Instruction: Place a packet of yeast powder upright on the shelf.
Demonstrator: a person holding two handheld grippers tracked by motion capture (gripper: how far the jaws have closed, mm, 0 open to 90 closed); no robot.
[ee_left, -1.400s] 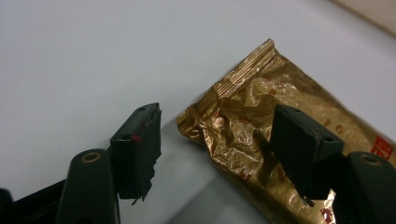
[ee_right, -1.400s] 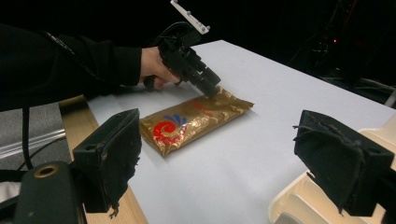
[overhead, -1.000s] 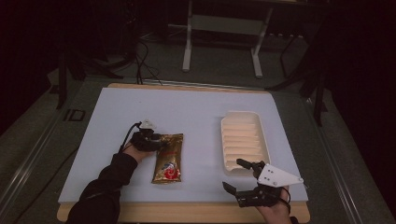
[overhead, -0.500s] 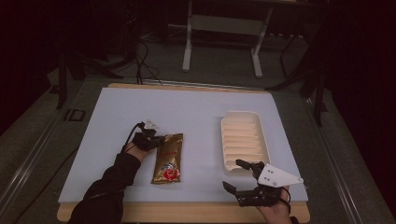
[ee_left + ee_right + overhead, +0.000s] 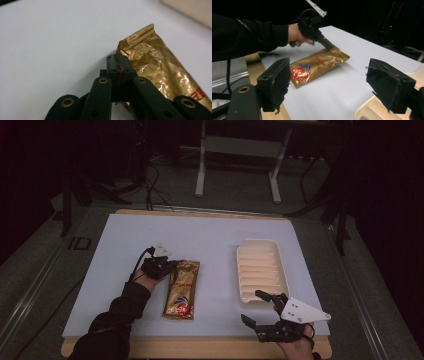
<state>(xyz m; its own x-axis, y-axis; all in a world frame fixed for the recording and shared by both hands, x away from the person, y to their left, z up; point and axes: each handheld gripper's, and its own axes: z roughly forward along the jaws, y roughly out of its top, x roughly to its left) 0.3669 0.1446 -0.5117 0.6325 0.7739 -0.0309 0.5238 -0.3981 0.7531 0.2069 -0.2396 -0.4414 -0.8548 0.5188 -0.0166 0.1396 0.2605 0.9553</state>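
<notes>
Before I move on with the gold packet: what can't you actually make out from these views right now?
- Left gripper view: whether the closed jaws of the left gripper pinch the edge of the gold packet or just press beside it; the jaws hide the contact.
- High view: the packet's print is too small to read.
- Right gripper view: the ridged tray is cut off by the frame edge and by the open right gripper.

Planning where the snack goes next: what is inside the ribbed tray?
The tray holds nothing in the high view: bare cream ribs along its length. Its near end is partly covered by the right gripper, so that corner cannot be checked.
</notes>
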